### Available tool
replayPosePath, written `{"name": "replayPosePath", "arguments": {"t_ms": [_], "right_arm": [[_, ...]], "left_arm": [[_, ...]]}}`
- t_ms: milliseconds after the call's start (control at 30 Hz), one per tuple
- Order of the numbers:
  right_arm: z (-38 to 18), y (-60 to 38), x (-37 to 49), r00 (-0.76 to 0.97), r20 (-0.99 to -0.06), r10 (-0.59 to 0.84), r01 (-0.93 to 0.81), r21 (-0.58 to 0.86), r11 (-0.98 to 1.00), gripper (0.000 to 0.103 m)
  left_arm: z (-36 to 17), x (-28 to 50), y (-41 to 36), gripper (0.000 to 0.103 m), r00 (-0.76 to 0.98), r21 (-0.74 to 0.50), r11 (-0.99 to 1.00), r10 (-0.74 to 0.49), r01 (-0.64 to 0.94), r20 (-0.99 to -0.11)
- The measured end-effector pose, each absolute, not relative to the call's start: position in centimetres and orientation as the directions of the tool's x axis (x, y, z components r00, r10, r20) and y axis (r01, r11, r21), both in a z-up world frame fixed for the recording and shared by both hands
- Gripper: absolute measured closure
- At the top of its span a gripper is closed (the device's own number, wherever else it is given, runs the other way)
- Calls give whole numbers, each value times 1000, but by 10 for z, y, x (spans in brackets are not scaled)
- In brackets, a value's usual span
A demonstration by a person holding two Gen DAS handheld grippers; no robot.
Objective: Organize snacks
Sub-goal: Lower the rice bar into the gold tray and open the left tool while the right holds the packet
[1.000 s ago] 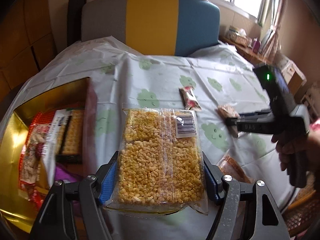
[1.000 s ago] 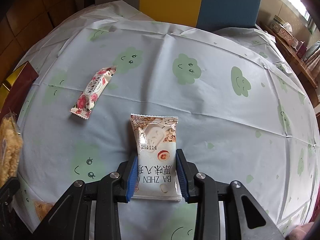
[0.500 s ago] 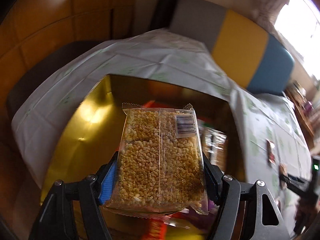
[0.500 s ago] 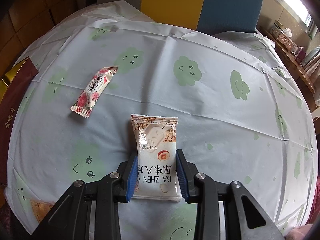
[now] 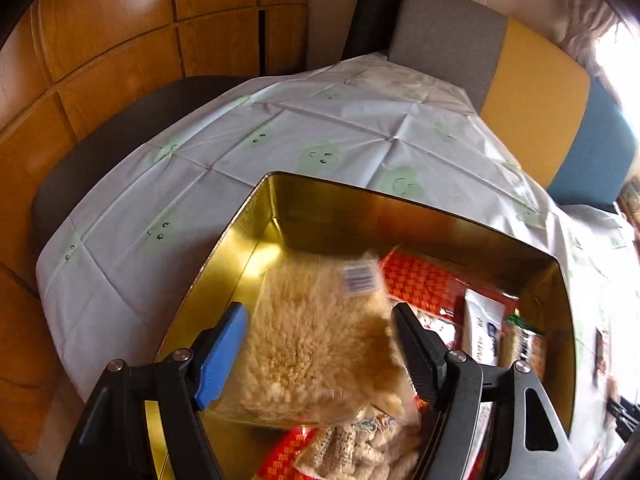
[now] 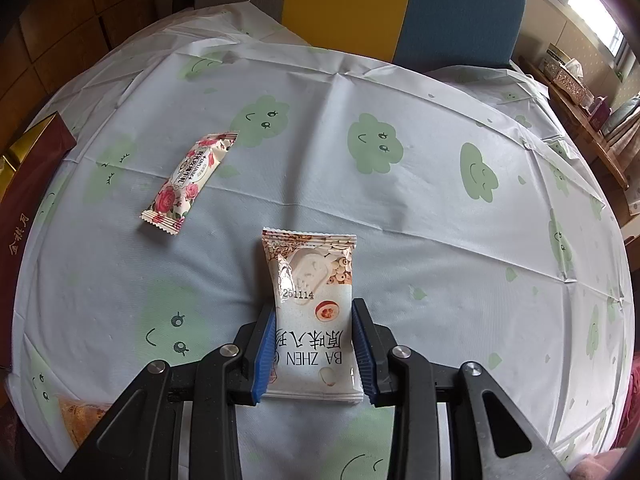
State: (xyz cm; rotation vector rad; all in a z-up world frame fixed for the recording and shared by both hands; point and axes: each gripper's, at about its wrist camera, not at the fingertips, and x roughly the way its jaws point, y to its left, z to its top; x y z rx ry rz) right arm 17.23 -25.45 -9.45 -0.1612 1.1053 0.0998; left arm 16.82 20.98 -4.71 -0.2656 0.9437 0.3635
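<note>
In the left wrist view, the left gripper (image 5: 320,344) stood spread apart over the gold tin (image 5: 256,240). The puffed-rice pack (image 5: 320,336) lay motion-blurred between the fingers, apparently released into the tin, where half a second before it had been clamped. Other snack packets (image 5: 432,288) near it were partly cut off.

In the right wrist view, the right gripper (image 6: 314,344) was clenched on the white snack pack (image 6: 312,312), unchanged from earlier. The rose-print wrapper (image 6: 192,176) lay far left on the tablecloth (image 6: 400,220); an orange packet (image 6: 80,412) was half hidden near left.
</note>
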Motion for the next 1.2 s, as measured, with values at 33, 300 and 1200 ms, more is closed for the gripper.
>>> {"name": "replayPosePath", "arguments": {"t_ms": [33, 300, 1200], "right_arm": [[-94, -254, 172, 447, -895, -1, -161, -81, 984, 68], [-94, -253, 170, 448, -894, -7, -165, -90, 982, 68], [-92, -246, 165, 470, -882, -38, -174, -135, 975, 68]], "left_arm": [[-47, 169, 208, 28, 536, -63, 908, 187, -414, -823], [-35, 149, 177, 29, 566, -5, 922, 233, -386, -791], [-21, 98, 108, 29, 608, -17, 968, 142, -249, -781]]}}
